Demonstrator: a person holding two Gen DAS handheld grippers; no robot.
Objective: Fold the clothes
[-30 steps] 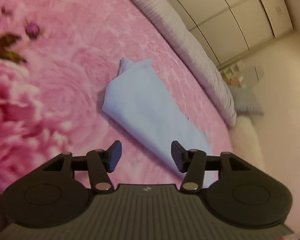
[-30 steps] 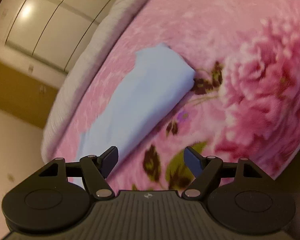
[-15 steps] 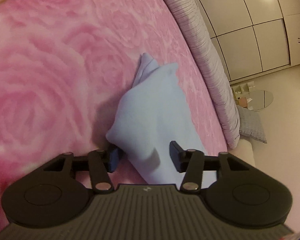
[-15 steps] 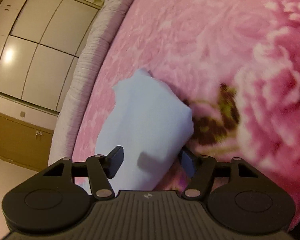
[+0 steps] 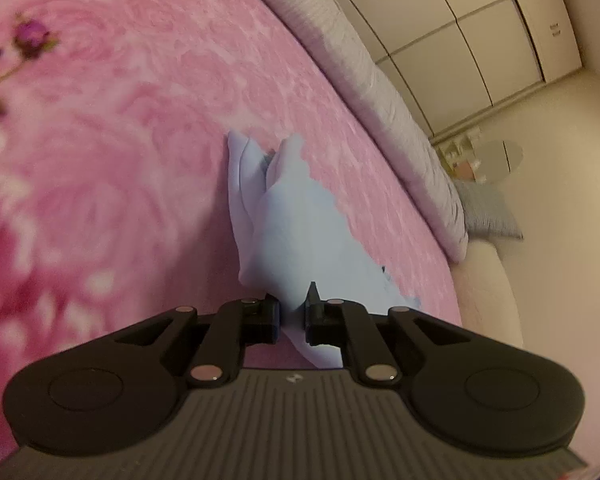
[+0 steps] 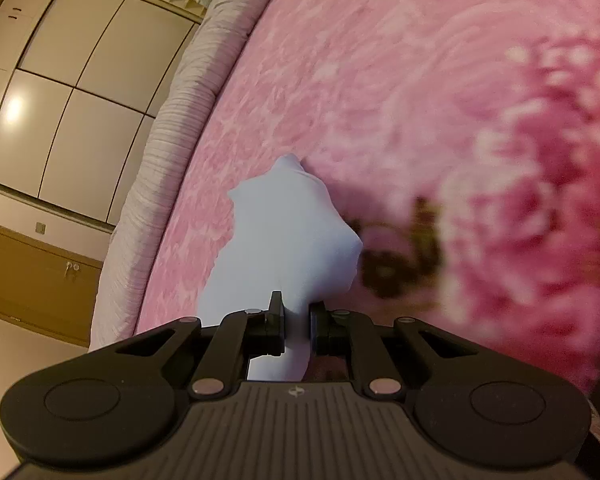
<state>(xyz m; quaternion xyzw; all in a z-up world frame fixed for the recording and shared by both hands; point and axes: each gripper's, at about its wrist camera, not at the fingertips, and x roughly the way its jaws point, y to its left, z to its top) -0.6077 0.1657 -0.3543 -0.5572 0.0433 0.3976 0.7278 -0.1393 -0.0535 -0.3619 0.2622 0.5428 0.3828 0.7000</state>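
Note:
A pale blue folded garment (image 5: 292,224) lies on the pink floral blanket (image 5: 120,120). My left gripper (image 5: 293,307) is shut on the garment's near corner, and the cloth bunches up between its black fingers. In the right wrist view the same blue garment (image 6: 288,232) rises from the blanket (image 6: 380,80) toward the camera. There my right gripper (image 6: 297,319) is shut on another near corner, with cloth pinched between the fingers. The far end of the garment rests on the blanket in both views.
A grey ribbed bed edge (image 5: 380,92) borders the blanket, with cream wardrobe doors (image 5: 480,32) behind it. A grey cushion (image 5: 488,216) and a small round table (image 5: 500,156) sit by the cream floor. In the right wrist view a wooden cabinet (image 6: 28,276) stands below the wardrobe (image 6: 72,80).
Both grippers came down onto the blue garment and closed on its near corners. The cloth, flat before, now bunches and lifts toward each gripper.

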